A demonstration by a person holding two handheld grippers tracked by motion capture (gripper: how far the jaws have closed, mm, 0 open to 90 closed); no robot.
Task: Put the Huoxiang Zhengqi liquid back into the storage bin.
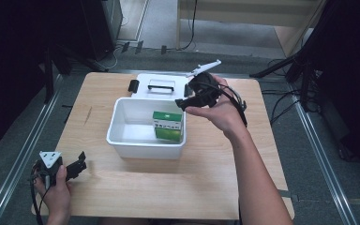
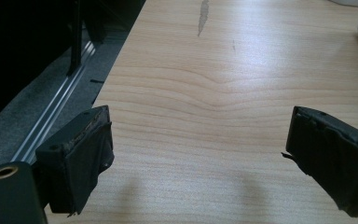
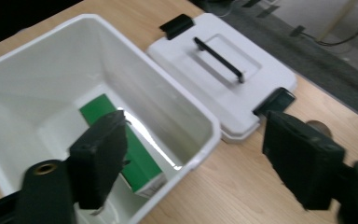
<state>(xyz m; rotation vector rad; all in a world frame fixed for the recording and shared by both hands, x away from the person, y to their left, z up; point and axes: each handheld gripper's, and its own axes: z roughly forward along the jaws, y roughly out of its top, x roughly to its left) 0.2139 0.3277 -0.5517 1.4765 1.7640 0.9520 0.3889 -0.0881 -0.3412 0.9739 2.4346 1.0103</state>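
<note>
A white plastic bin [image 1: 122, 138] stands mid-table with a green box [image 1: 168, 125] inside, leaning against its right wall. The same green box [image 3: 142, 161] lies at the bottom of the bin [image 3: 37, 79] in the right gripper view. My right gripper [image 1: 183, 104] hovers above the bin's right rim, open and empty, and the right gripper [image 3: 191, 158] straddles that rim in its own view. My left gripper [image 1: 79, 166] rests near the table's front left corner, open with nothing between its fingers; the left gripper [image 2: 198, 161] looks over bare wood.
The bin's white lid [image 1: 161, 86] with a black handle [image 3: 218, 58] lies flat behind the bin, black latches at its sides. The wooden table [image 1: 168, 187] has free room in front. Floor rails and dark stands surround the table.
</note>
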